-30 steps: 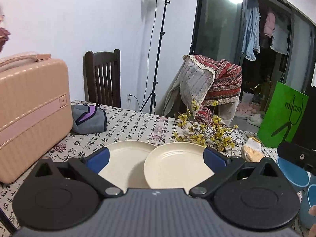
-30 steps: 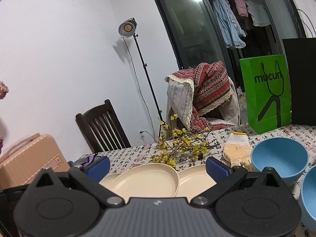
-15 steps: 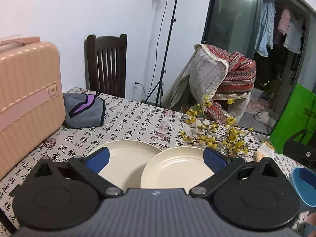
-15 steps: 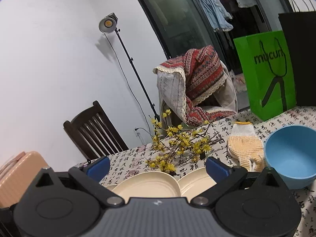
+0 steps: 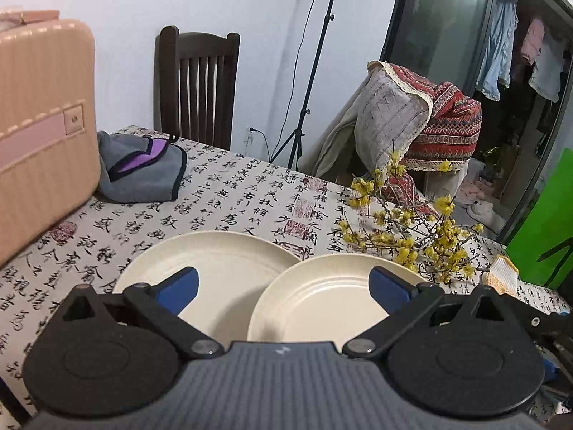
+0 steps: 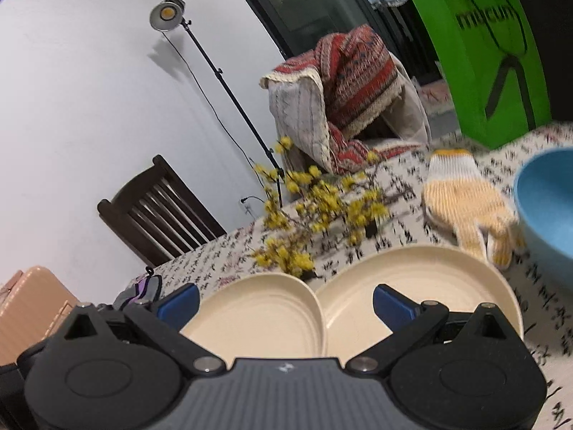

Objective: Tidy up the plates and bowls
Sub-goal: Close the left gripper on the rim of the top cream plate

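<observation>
Right claw (image 6: 284, 299) open above 2 cream plates (image 6: 422, 286); blue bowl (image 6: 548, 208) right.

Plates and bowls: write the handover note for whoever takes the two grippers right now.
Left gripper: open, holding nothing, above the two plates.
Right gripper: open, holding nothing, also over the plates.
Left plate and right plate lie side by side on the table; the right plate's rim overlaps the left one.
Blue bowl stands to the right, beyond the glove.
Done: nothing stacked yet.
Left: stack the plates, then gather the bowl.
</observation>
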Action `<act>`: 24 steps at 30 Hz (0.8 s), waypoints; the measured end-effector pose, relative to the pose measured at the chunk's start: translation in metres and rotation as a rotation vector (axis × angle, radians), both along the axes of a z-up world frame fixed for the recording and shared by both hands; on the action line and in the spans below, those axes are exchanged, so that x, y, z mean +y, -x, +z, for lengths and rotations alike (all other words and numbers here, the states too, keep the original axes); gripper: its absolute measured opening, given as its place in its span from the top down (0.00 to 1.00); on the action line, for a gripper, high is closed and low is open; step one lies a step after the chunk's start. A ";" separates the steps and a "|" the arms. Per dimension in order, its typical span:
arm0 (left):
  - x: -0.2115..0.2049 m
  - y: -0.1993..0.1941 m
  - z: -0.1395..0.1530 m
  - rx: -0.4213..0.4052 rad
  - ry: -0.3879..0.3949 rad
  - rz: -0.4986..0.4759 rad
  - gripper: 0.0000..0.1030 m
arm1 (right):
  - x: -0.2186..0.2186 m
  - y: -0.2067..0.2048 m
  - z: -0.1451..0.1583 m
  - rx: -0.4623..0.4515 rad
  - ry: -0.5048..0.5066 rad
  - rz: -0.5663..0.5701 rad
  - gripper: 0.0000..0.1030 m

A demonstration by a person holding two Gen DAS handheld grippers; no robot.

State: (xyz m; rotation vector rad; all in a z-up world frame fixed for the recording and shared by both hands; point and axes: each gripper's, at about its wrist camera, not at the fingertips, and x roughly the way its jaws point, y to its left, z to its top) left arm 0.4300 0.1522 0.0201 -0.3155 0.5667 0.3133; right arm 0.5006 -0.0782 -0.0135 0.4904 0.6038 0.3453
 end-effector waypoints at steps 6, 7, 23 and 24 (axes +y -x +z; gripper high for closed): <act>0.009 -0.002 -0.016 -0.030 0.046 0.013 0.00 | -0.004 -0.009 -0.020 0.007 -0.030 0.039 0.00; 0.010 -0.002 -0.018 -0.030 0.048 0.011 0.00 | -0.004 -0.010 -0.021 0.009 -0.031 0.042 0.00; 0.026 -0.007 -0.034 0.018 0.156 -0.056 0.20 | -0.009 -0.022 -0.046 0.056 -0.077 0.079 0.20; 0.026 -0.007 -0.035 0.020 0.163 -0.057 0.25 | -0.008 -0.022 -0.047 0.056 -0.075 0.083 0.23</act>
